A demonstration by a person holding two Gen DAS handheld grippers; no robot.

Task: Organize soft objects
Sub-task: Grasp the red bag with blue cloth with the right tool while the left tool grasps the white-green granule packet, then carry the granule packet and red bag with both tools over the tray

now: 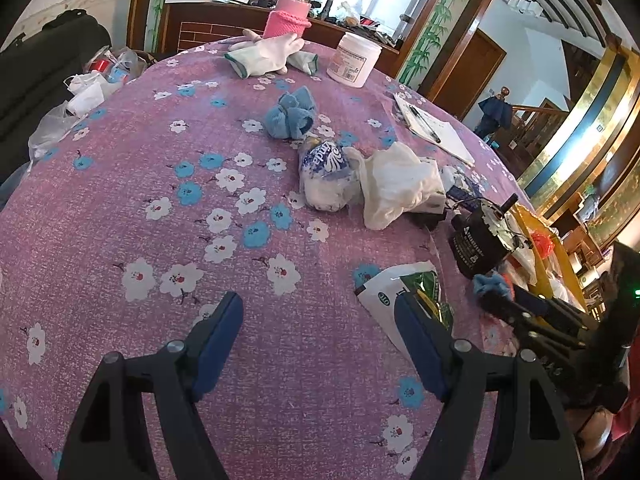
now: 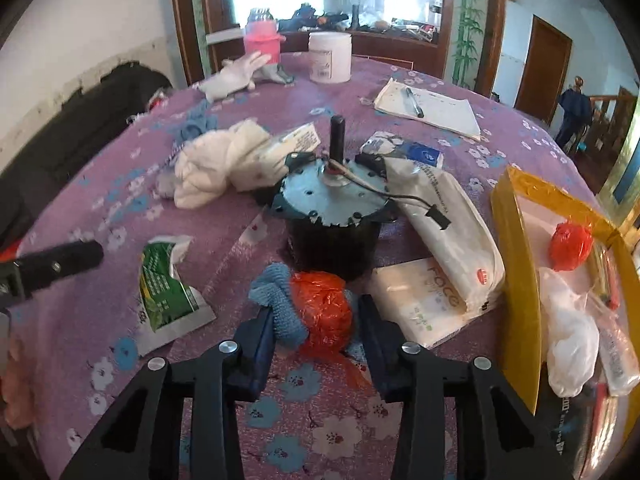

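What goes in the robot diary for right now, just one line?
left gripper: open, empty | right gripper: around red bag and blue cloth | bin: not reached

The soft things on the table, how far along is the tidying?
Partly done. The yellow bin already holds an orange bag and a white bag. The right gripper is shut on a blue cloth and orange bag bundle. The left gripper is open. Gloves, the blue towel and the white cloth remain.
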